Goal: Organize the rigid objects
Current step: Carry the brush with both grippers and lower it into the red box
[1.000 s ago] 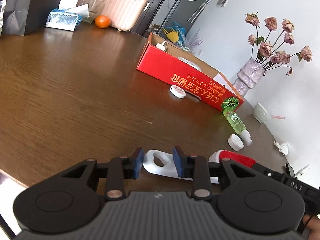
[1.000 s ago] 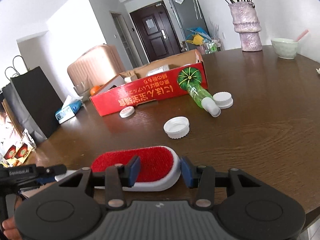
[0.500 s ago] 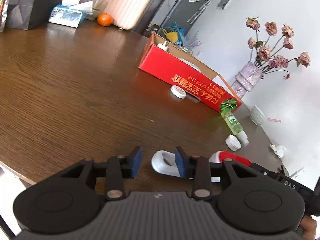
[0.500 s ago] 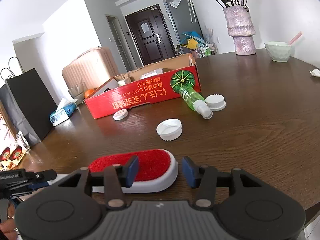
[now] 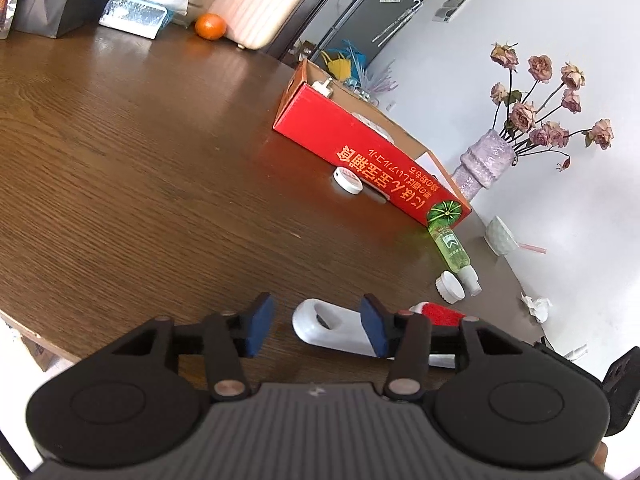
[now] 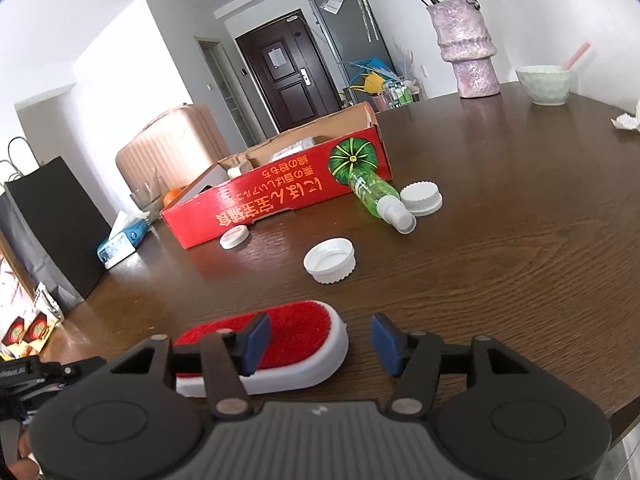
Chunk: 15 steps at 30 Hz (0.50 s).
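Brush (image 6: 280, 344) lies flat near red box (image 6: 280, 196), long axis crosswise; handle end between left gripper (image 5: 316, 328) open fingers, right gripper (image 6: 320, 340) open, bristle end.

**Around the table's edges**

A dark wooden table (image 5: 120, 152) carries the bystanders. At its far corner a lilac vase (image 6: 466, 44) holds dried pink roses (image 5: 548, 100), with a pale bowl (image 6: 544, 84) just beside it (a pink stick leans out of the bowl). A crumpled tissue (image 5: 536, 306) lies near the edge. At the opposite end sit a blue tissue pack (image 5: 134, 12), an orange (image 5: 211, 26) and a black paper bag (image 6: 52, 224). Beyond the table stand a pink suitcase (image 6: 176, 140), a dark door (image 6: 288, 76) and a grey fridge (image 6: 348, 36).
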Tool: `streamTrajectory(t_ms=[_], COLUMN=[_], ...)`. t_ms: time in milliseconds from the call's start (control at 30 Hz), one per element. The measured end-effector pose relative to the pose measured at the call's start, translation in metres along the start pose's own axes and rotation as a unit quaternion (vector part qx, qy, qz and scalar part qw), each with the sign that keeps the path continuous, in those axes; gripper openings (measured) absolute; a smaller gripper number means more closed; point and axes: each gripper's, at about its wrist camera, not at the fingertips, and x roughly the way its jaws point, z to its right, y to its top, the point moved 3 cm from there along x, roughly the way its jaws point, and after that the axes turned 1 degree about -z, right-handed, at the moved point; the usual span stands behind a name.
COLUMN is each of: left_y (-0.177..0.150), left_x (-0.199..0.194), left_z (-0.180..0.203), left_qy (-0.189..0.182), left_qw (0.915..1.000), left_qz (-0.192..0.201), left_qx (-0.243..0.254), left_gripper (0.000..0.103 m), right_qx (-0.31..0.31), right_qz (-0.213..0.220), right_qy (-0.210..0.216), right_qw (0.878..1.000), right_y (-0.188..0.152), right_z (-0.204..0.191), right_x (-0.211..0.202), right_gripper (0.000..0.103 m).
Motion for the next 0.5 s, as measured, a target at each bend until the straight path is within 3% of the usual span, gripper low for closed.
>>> streamTrajectory(t_ms=[100,200,367,500], left_y=[-0.001,-0.002,0.003,0.019], left_x=[0.001,0.007,0.011,0.013], left_z=[0.002,0.005,0.003,0.018], left_qy=[-0.009,-0.010,-0.013,-0.020], left_qw=[0.9999,0.9999,0.9995,0.9996], left_qz=[-0.007,-0.011,-0.006,0.018], left_qx=[-0.001,0.000,-0.029,-0.007], left_gripper=[0.046,0.034,0.031,0.031], right_qx=[0.011,0.008,0.021,0.024], right_qz=[-0.002,-0.005,-0.012,0.007], right_qy=[0.003,0.006,0.023,0.016], right_qw=[1.000,1.000,0.999,1.000], right_y=[0.000,0.001,0.002,0.013], right_z=[0.002,0.002,0.002,0.000], right_x=[0.003,0.004,0.005,0.001], right_gripper=[0.057,0.055,0.045,0.044])
